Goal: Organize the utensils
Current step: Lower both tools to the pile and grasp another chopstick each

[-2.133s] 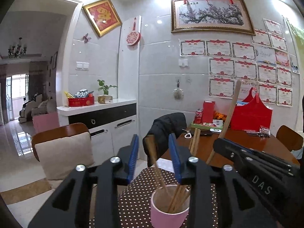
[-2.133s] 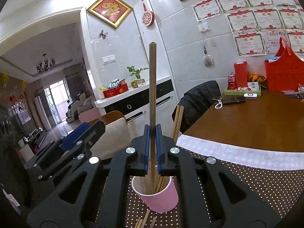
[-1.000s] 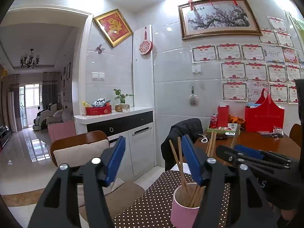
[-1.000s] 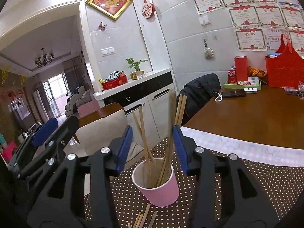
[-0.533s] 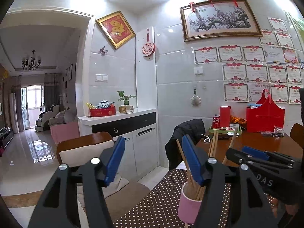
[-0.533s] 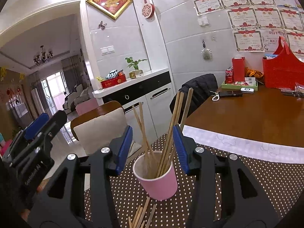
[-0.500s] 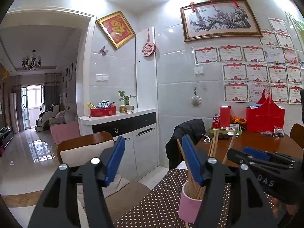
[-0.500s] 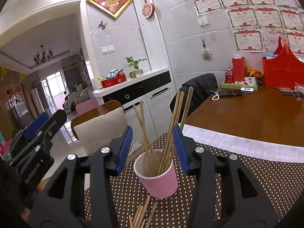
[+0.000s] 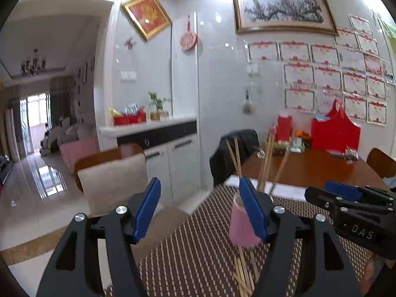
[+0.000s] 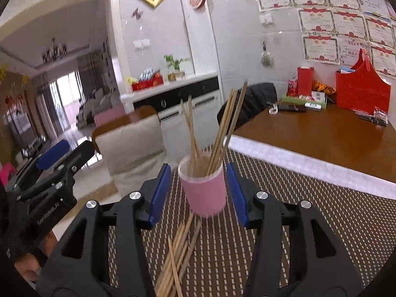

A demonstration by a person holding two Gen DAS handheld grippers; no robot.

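Observation:
A pink cup (image 10: 205, 193) stands on the dotted brown placemat (image 10: 309, 212) and holds several wooden chopsticks (image 10: 222, 128) upright. More loose chopsticks (image 10: 177, 255) lie on the mat in front of it. My right gripper (image 10: 198, 195) is open and empty, its blue pads either side of the cup, just short of it. My left gripper (image 9: 200, 212) is open and empty to the left of the cup (image 9: 241, 227), whose right side its right finger hides. Loose chopsticks (image 9: 243, 274) show below the cup. The right gripper (image 9: 351, 210) shows at the right of the left wrist view.
The placemat lies near the edge of a wooden table (image 10: 334, 133). A cushioned chair (image 10: 131, 143) stands to the left. A red bag (image 10: 361, 89), boxes, a can and a jacket-draped chair (image 10: 250, 101) are at the far side.
The right gripper released a chopstick into the cup and opened, then pulled back and tilted down. The left gripper opened wider and drew back to the left.

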